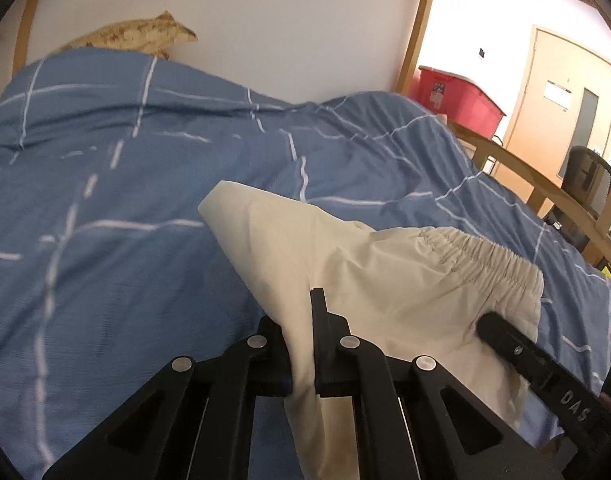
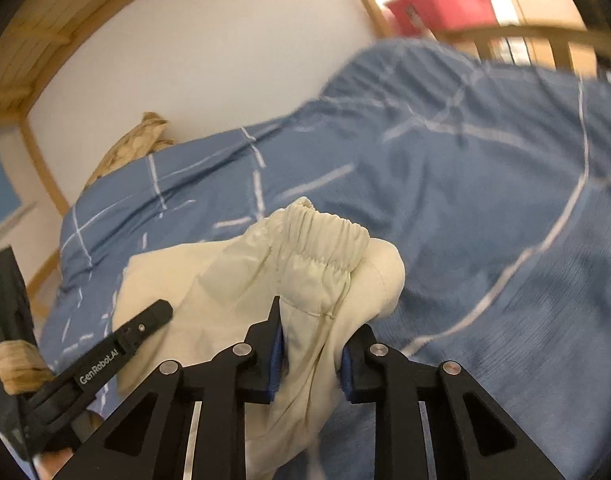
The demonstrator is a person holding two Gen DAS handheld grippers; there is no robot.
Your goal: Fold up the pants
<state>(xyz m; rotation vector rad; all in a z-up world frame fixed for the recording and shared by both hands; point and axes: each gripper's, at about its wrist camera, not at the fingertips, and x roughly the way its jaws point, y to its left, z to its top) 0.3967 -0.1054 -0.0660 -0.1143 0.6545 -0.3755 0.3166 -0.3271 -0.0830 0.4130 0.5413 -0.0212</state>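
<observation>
Cream pants [image 1: 385,264] with a gathered elastic waistband [image 1: 477,256] hang lifted above a blue duvet. My left gripper [image 1: 301,320] is shut on a fold of the cream cloth, which drapes down between its black fingers. In the right wrist view the pants [image 2: 245,272] bunch up with the waistband [image 2: 325,236] on top. My right gripper [image 2: 311,344] is shut on a thick bunch of cloth just under the waistband, its blue pads pressing both sides. Each gripper shows in the other's view: the right gripper [image 1: 501,332] beside the waistband, the left gripper [image 2: 145,324] at the lower left.
A blue duvet with white lines [image 1: 145,168] covers the bed. A patterned pillow [image 1: 145,32] lies against the white wall. A wooden bed rail [image 1: 545,184] runs along the right. Beyond it stand a red bin [image 1: 453,96], an office chair [image 1: 589,180] and a door [image 1: 561,92].
</observation>
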